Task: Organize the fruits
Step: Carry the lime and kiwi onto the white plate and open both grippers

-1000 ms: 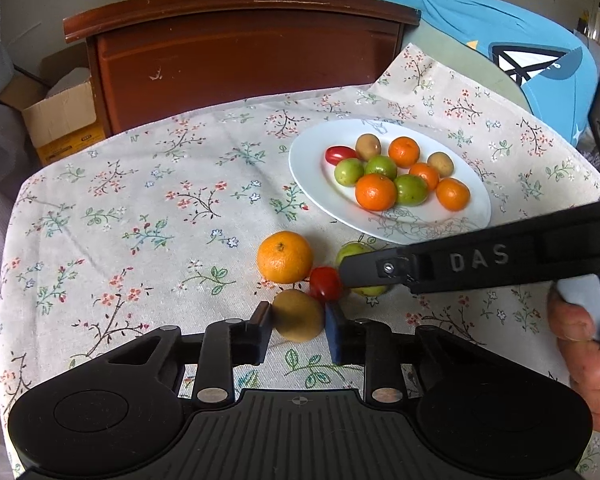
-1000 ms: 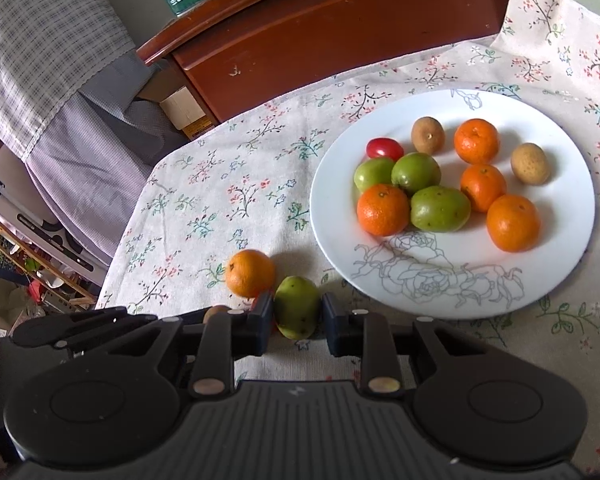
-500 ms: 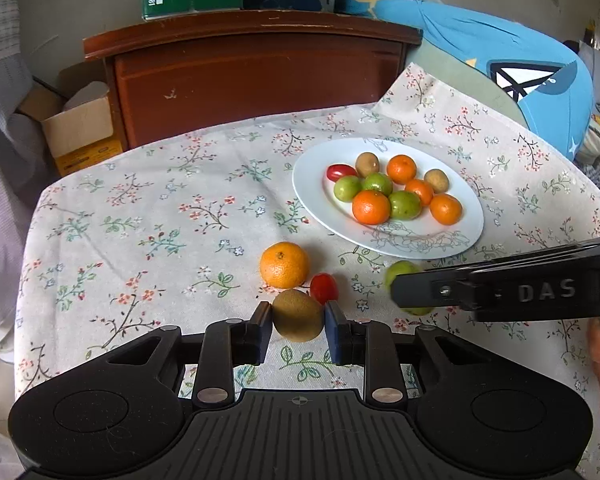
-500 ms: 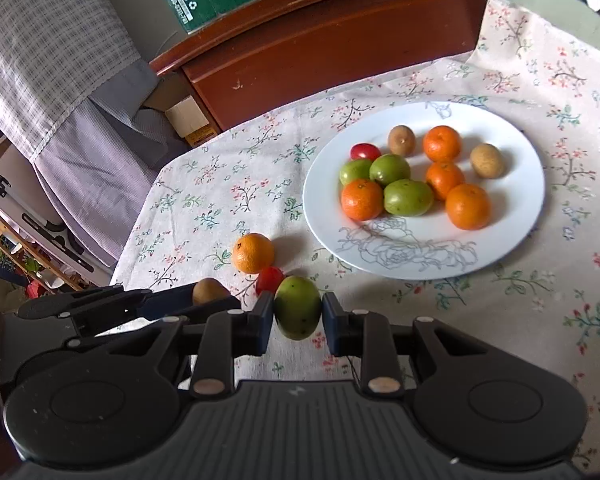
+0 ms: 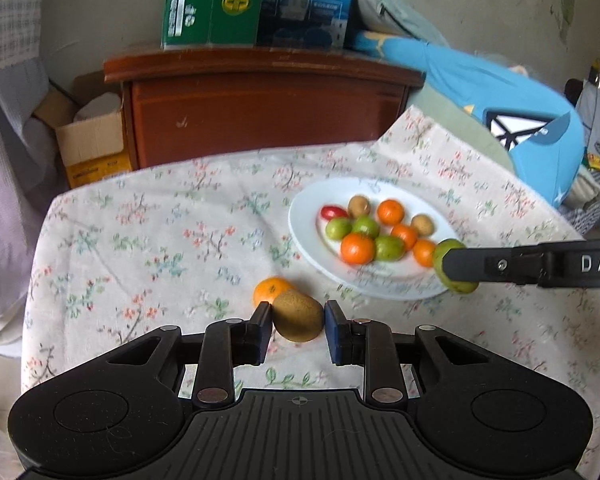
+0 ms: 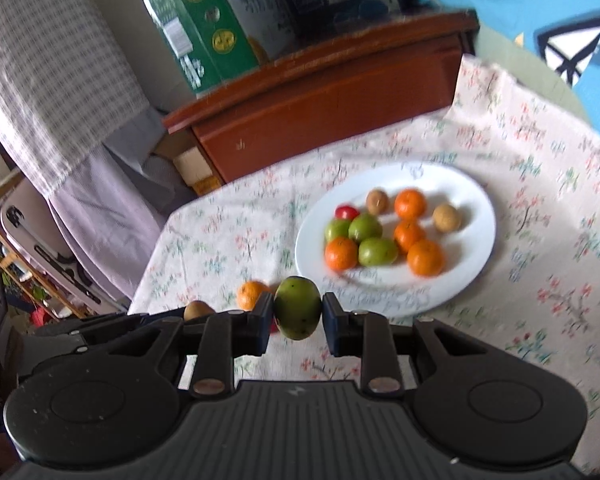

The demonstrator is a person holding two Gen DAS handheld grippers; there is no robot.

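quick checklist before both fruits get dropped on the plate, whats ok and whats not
1. Left gripper clamped on the kiwi: ok, pads press both sides.
2. Right gripper clamped on the green fruit: ok, held between both pads.
3. Both fruits lifted off the tablecloth: ok, it seems; both look raised.
4. Free space on the white plate: ok, its near part and right side are bare.
5. Grippers over the plate: not ok for the left, short of the rim; the right is only at its near edge.
6. Loose orange left on the cloth: not ok, yet to be picked.
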